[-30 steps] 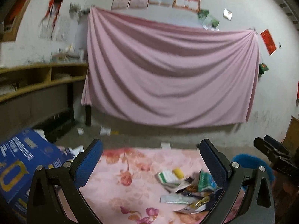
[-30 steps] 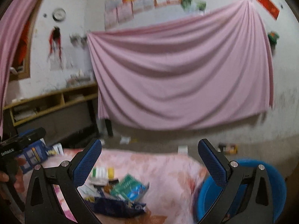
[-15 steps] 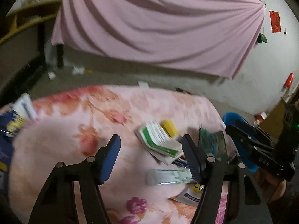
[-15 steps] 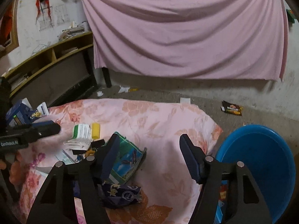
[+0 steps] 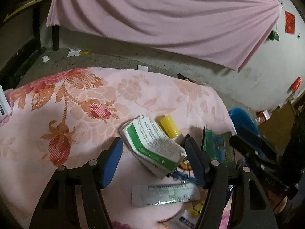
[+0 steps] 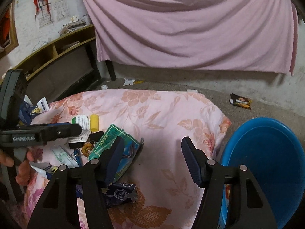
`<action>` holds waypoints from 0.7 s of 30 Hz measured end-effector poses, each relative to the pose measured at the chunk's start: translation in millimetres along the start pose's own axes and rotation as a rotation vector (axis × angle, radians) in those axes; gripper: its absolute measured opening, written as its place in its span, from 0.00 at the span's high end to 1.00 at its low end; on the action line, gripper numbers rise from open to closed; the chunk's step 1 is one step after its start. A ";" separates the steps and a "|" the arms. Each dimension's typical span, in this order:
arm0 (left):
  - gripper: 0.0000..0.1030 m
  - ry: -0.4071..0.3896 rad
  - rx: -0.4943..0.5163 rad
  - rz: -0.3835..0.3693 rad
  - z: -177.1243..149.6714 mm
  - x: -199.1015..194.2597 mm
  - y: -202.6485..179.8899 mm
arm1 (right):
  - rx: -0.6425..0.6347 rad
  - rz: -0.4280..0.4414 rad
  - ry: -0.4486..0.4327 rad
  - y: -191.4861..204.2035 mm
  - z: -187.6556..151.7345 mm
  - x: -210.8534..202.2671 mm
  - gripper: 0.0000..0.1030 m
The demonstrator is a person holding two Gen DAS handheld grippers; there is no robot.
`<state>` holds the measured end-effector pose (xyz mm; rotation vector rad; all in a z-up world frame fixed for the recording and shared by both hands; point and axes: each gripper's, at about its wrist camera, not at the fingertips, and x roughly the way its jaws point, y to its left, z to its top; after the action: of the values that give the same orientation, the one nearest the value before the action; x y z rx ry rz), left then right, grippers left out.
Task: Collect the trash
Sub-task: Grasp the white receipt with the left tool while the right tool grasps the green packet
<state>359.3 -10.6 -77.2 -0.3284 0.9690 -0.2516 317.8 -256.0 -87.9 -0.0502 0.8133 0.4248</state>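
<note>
The trash sits in a small heap on a desk covered with a pink flowered cloth (image 5: 80,103). On top I see a white and green paper packet (image 5: 152,143) with tiny print. Just beside it, on the far side, lies a short yellow plastic tube (image 5: 169,126). Nearer to me is a flat white and green foil sachet (image 5: 164,194), and to the right a shiny green and blue snack bag (image 5: 217,148).

My left tongs (image 5: 154,164) hang right over the heap. The white and green paper packet lies between the two blue pads, leaning toward the right one, but I cannot see the pads pressing on it. The jaws are closing.

My right tongs (image 6: 150,158) hang over the right side of the heap. The jaws are closing here too. The left pad covers part of the shiny green and blue snack bag (image 6: 114,143), while the right pad is over bare cloth, so nothing is gripped. A crumpled dark blue wrapper (image 6: 120,192) lies below the left pad, close to me.

From the right camera I can see the left tongs reaching in from the left, with a person's fingers (image 6: 22,169) on the handle.

A round blue plastic tub (image 6: 266,162) stands on the floor just beside the right edge of the desk. Farther off, a dark snack wrapper (image 6: 240,101) lies on the grey floor. A big pink sheet (image 6: 190,24) hangs on the wall behind.
</note>
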 end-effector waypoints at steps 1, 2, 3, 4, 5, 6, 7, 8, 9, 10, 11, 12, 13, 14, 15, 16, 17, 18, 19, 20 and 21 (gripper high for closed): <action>0.66 0.003 -0.006 0.012 1.6 0.0 1.4 | 0.004 0.007 0.006 -0.9 -0.1 1.1 0.41; 0.78 0.011 -0.015 0.015 2.8 1.6 3.5 | 0.007 0.012 0.010 -1.2 -0.3 1.8 0.41; 0.83 0.019 -0.027 0.011 3.9 3.4 6.4 | 0.008 0.019 0.016 -2.0 -0.8 2.7 0.41; 0.86 0.023 -0.036 0.005 4.8 3.8 9.0 | 0.008 0.026 0.023 -1.6 -1.3 3.9 0.41; 0.87 0.022 -0.049 -0.008 6.0 4.1 12.2 | 0.006 0.034 0.034 -0.8 -1.8 5.7 0.41; 0.91 0.021 -0.055 -0.010 6.4 3.0 13.7 | 0.002 0.041 0.048 0.3 -2.2 7.8 0.40; 0.93 0.023 -0.059 -0.015 6.1 2.8 14.1 | 0.000 0.040 0.055 1.1 -2.1 9.3 0.40; 0.94 0.023 -0.061 -0.023 6.9 2.6 15.7 | -0.002 0.040 0.058 1.5 -2.0 10.0 0.40; 0.94 0.021 -0.060 -0.028 6.8 1.5 16.8 | -0.005 0.039 0.062 2.3 -1.6 10.8 0.40; 0.96 0.018 -0.057 -0.033 7.0 1.0 16.6 | -0.006 0.038 0.066 3.0 -1.5 11.4 0.41; 0.96 0.014 -0.053 -0.039 7.6 -0.2 16.8 | -0.007 0.040 0.071 2.6 -1.9 12.7 0.41; 0.97 0.011 -0.051 -0.041 7.1 -1.0 16.2 | -0.011 0.038 0.074 3.1 -1.7 13.3 0.50; 0.98 0.004 -0.049 -0.046 7.7 -2.9 16.8 | -0.019 0.033 0.073 3.8 -1.5 13.3 0.65; 0.98 -0.003 -0.049 -0.050 7.2 -3.7 15.2 | -0.020 0.038 0.073 3.7 -1.7 13.5 0.74; 0.98 -0.011 -0.047 -0.056 6.2 -5.2 13.2 | -0.016 0.059 0.082 2.5 -1.9 14.9 0.90; 0.99 -0.017 -0.044 -0.061 5.4 -7.0 12.8 | -0.005 0.091 0.100 1.9 -2.9 18.2 0.91; 0.99 -0.022 -0.038 -0.063 5.5 -9.1 12.6 | -0.003 0.101 0.106 1.4 -3.4 19.9 0.92; 0.99 -0.027 -0.034 -0.062 2.9 -11.0 6.5 | -0.002 0.106 0.104 1.2 -3.4 19.4 0.94; 0.99 -0.034 -0.031 -0.064 2.7 -12.6 5.4 | -0.006 0.102 0.091 1.8 -3.4 16.9 0.95; 1.00 -0.044 -0.027 -0.066 2.5 -14.8 4.3 | -0.011 0.102 0.082 2.4 -3.4 14.8 0.96; 1.00 -0.057 -0.023 -0.066 2.2 -17.6 3.0 | -0.019 0.100 0.071 3.7 -3.6 12.3 0.97</action>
<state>351.7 -1.2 -63.8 -0.3868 0.9061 -0.2900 321.3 -249.0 -98.8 -0.0426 0.8838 0.5274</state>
